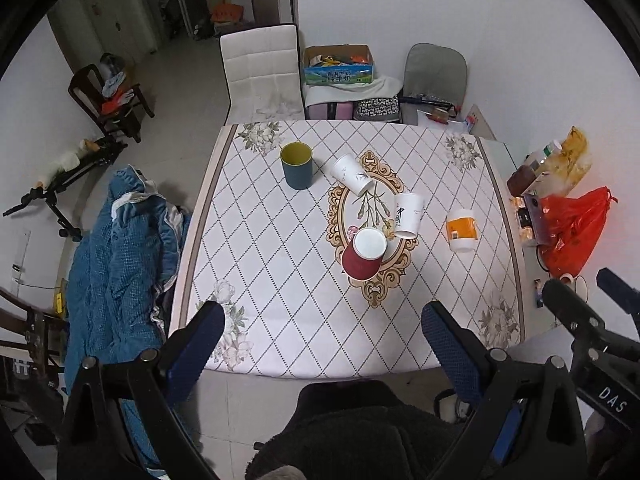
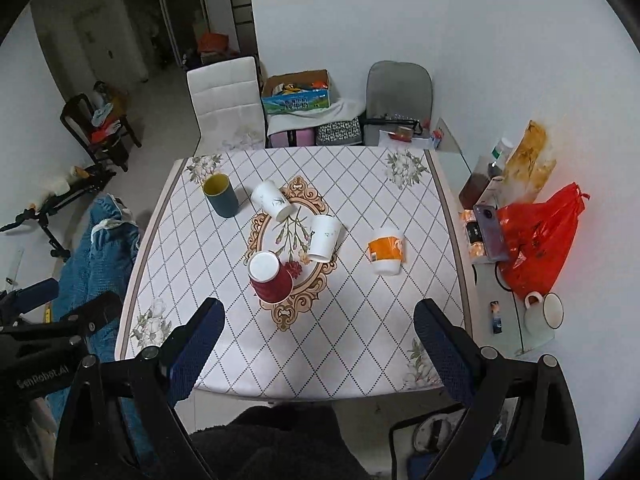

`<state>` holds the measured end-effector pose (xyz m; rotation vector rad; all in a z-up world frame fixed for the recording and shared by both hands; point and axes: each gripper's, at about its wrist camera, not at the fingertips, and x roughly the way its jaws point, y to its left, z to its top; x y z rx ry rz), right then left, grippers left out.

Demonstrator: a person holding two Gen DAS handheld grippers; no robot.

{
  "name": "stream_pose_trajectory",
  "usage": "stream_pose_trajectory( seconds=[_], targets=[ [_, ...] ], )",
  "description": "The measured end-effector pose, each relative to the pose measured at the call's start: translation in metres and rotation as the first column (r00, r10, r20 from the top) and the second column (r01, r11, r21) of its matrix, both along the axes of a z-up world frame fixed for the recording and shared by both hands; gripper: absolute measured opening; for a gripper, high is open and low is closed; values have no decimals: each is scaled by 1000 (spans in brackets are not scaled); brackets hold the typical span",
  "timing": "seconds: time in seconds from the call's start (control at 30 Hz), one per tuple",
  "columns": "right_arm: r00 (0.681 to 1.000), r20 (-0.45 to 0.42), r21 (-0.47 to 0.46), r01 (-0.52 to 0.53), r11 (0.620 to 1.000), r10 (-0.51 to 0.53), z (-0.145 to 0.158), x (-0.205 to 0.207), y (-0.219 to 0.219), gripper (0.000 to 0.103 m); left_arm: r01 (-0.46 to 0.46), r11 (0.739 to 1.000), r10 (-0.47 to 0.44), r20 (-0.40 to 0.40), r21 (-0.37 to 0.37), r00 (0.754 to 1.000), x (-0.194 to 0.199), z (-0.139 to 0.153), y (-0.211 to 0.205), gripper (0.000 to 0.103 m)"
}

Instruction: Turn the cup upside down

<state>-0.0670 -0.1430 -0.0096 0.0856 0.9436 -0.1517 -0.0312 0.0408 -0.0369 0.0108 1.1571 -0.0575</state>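
Closest to me are the two grippers, held up over the near edge of the counter. The left gripper has its jaws wide apart, and nothing is between them. The right gripper has its jaws wide apart too, and they hold nothing. Both have blue pads on black arms.

The counter wears a white cloth with a diamond pattern and a gold oval in the middle.

The first cup you meet is the red cup. It stands upside down on the near end of the gold oval, white bottom up. A little farther and to the right is a white cup with black writing, also upside down. Right of that one, well apart, is an orange and white cup, upside down as well.

Farther back, a plain white cup sits tipped at the far end of the oval, bottom up. Left of it stands the blue cup. It is yellow inside, and it is the only one with its mouth up.

Off the right edge sits a red plastic bag. Near it is a white mug.

Past the counter are a white chair and a grey chair. A cardboard box sits between them.
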Motion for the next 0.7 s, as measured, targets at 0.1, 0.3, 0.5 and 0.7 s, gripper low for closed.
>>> stream_pose_trajectory(
  seconds=[0.1,0.3,0.5,0.7],
  targets=[
    [1000,5,2,-7,1000,7,8,-3,-1,98,-1,1000,1,2,12,1000,-6,7,-1,101],
    [1000,16,6,-7,1000,7,17,-4,-5,98,-11,1000,11,13,14,1000,-7,14,-1,101],
    [1000,4,12,-8,1000,8,16,2,-9,98,-11,1000,11,8,18,1000,-6,12,-5,101],
    [1000,-4,11,-21,1000,21,13,7,-8,98,-25,1000,25,-7,12,1000,-5,8,-6,101]
  ],
)
